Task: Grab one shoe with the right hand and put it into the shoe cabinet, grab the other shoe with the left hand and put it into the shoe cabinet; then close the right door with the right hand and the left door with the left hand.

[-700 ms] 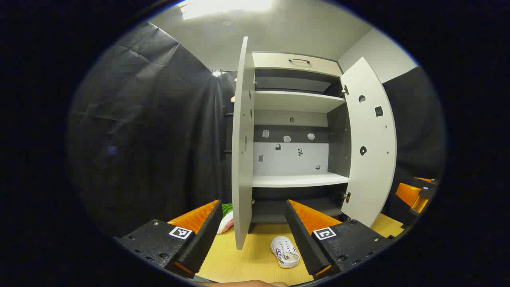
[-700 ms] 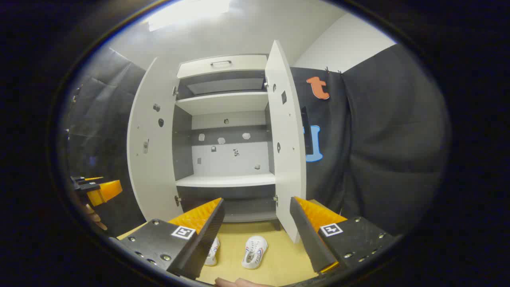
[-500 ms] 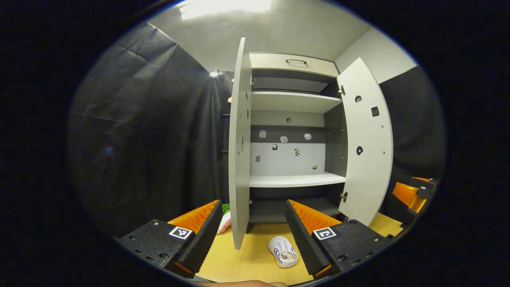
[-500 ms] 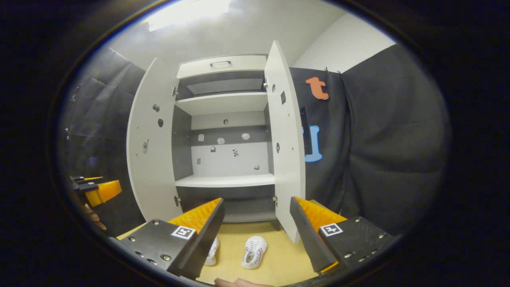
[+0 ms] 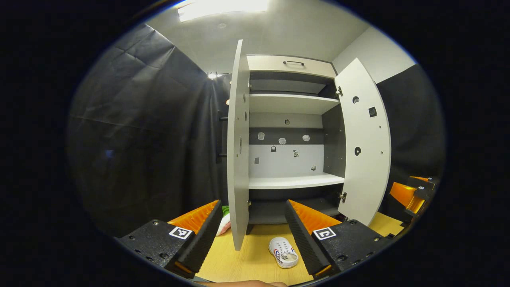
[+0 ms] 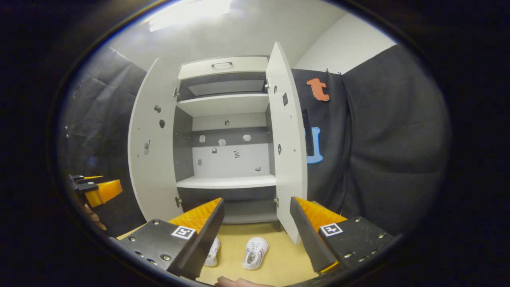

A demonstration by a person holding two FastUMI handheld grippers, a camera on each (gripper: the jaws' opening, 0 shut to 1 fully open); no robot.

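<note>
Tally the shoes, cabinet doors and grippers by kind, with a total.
Shoes: 2, shoe and second shoe, both on the floor.
Cabinet doors: 2, left door and right door, both open.
Grippers: 2, right gripper and left gripper, both open.
Total: 6

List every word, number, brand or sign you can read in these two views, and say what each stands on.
No text can be read.
Square markers on the left gripper and the right gripper: patterns, not words.
Stickers on the back wall of the cabinet: too small to read.
Marks on the shoe: blurred, no brand legible.
</note>
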